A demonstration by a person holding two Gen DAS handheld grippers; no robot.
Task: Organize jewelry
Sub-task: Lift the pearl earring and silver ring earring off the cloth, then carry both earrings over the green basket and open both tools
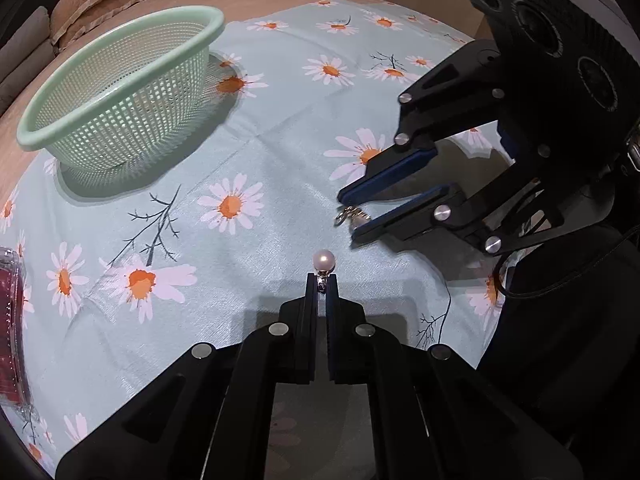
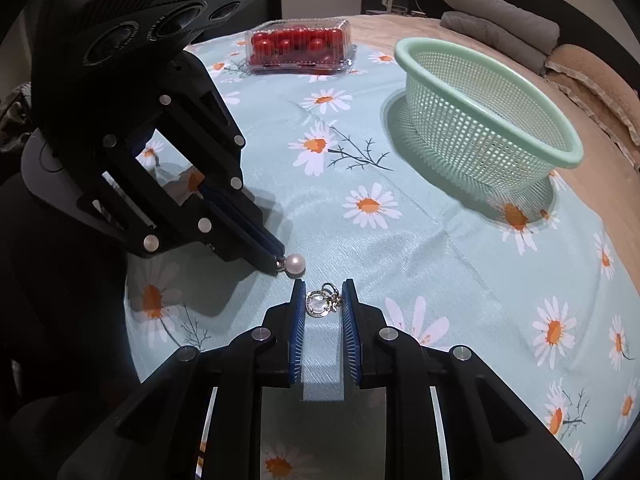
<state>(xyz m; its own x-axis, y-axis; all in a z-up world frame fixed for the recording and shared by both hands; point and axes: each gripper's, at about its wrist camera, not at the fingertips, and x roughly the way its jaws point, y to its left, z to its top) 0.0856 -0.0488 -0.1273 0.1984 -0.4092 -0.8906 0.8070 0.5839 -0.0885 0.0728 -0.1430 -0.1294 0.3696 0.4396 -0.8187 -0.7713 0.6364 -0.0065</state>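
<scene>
Pinching the pearl earring (image 1: 324,261) by its post, my left gripper (image 1: 321,280) is closed; my right gripper (image 2: 323,286) (jaws parted) straddles the ring pendant (image 2: 320,303) on the daisy cloth (image 2: 400,240).

Dim room, bright overhead light, hard shadows, fisheye-warped dark edges

My left tongs (image 1: 322,280): matte black linkage arms, silver round screws, blue ribbed pads (image 1: 332,312). Right tongs (image 2: 323,294): same black frame, silver screws, blue ribbed pads (image 2: 297,340). Black textured housing with round lenses and embossed lettering; thin black cable.
</scene>
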